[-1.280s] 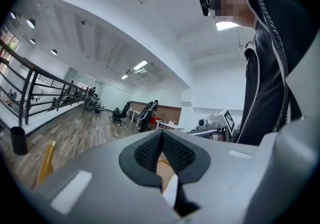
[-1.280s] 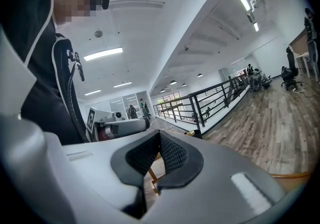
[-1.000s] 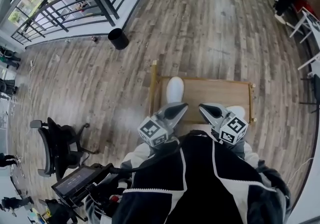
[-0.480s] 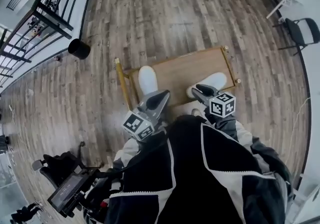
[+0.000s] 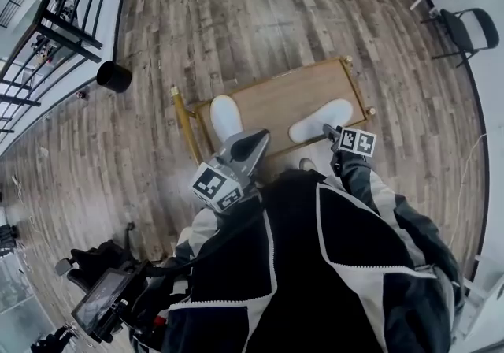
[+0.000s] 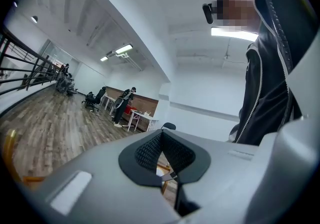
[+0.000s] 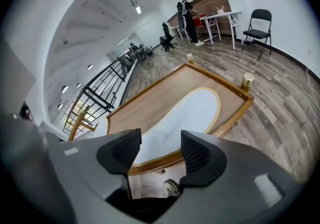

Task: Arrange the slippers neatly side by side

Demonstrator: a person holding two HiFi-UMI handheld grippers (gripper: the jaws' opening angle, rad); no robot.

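- Head view: the wood-plank floor point(image 5: 260, 20) fills most of the scene, with a railing along its far left edge.
- On the floor in front of me stands a low wooden table point(image 5: 276, 103) with a raised rim and brass-coloured corner posts.
- Two white slippers lie on the table, well apart and not yet side by side. The left slipper point(image 5: 225, 117) is near the left end. The right slipper point(image 5: 321, 120) is near the right end and angled away from the other.
- My left gripper point(image 5: 256, 139) is held level over the table's near edge, just beside the left slipper. In the left gripper view its jaws are pressed together, with nothing between them.
- My right gripper point(image 5: 331, 135) tilts down at the near end of the right slipper. Its jaws have just been opening and now stand spread wide. The right gripper view shows the slipper point(image 7: 185, 113) beyond the gap, with the pads off it.
- A black bin point(image 5: 114, 76) stands near the railing.
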